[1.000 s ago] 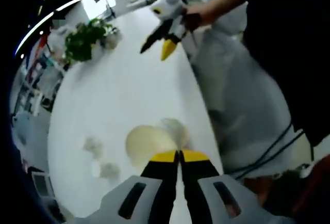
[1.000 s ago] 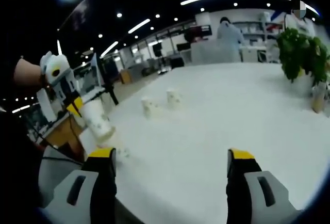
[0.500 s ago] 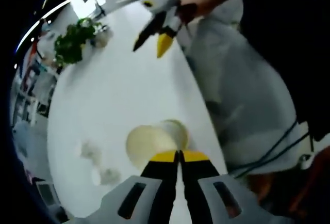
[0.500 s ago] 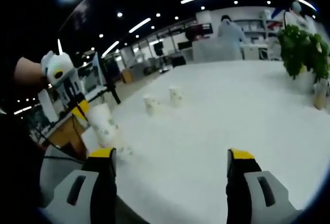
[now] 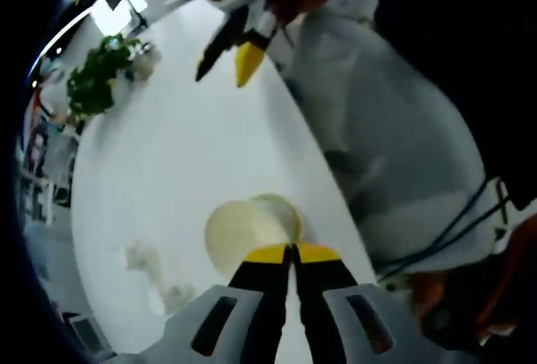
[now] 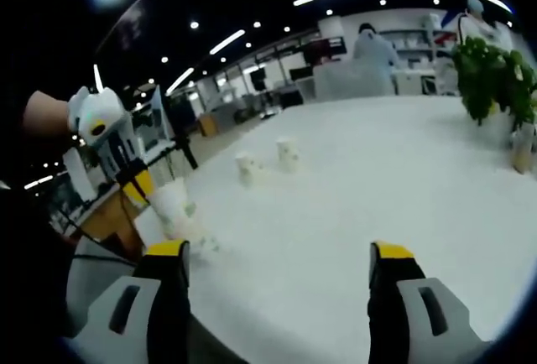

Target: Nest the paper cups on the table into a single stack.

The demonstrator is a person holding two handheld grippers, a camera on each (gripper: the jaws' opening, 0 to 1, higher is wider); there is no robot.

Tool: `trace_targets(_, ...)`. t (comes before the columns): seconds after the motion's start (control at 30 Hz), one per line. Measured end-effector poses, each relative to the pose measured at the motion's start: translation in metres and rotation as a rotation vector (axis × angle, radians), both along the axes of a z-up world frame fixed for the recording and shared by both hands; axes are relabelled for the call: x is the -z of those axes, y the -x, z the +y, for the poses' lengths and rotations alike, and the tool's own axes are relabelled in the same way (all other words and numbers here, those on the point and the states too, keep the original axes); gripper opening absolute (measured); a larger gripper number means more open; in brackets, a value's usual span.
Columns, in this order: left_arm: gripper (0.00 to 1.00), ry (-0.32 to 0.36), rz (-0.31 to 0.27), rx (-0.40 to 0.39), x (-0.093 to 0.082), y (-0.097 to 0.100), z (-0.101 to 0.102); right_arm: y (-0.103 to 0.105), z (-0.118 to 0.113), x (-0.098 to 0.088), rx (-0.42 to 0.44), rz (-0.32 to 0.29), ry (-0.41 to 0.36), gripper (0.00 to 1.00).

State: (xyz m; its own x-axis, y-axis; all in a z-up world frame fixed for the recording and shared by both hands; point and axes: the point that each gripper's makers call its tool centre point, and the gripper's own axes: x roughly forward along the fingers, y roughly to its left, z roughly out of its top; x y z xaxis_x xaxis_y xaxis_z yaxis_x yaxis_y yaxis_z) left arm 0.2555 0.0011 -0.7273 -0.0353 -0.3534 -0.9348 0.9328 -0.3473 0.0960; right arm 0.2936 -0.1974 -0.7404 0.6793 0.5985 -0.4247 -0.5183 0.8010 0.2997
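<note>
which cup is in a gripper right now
The cup at the table's near left edge, pinched by the left gripper. The two cups farther back stand free on the table.

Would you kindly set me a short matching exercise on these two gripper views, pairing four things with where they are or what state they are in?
Things:
1. left gripper
2. right gripper
3. two small paper cups
4. leafy plant

States or places:
A. standing free in the middle of the white table
B. jaws wide apart, nothing between them
C. at the far right side of the table in the right gripper view
D. jaws closed on the rim of a held cup

Pairs: 1-D, 2-B, 3-A, 4-C
</note>
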Motion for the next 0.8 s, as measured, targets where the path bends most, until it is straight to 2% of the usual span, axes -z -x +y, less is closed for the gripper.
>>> trace_targets(0.3, 0.01, -0.023, 0.007, -0.029, 0.008, -0.008, -0.003, 0.004, -0.001, 0.003, 0.006, 0.011, -0.005, 0.86)
trace_targets(0.5, 0.02, -0.038, 0.048, -0.055, 0.014, -0.007, -0.004, 0.007, -0.001, 0.002, 0.001, 0.004, 0.006, 0.86)
trace_targets(0.8, 0.05, -0.048, 0.072, -0.066, 0.019, -0.008, -0.003, 0.007, -0.004, 0.002, 0.008, 0.005, -0.003, 0.85)
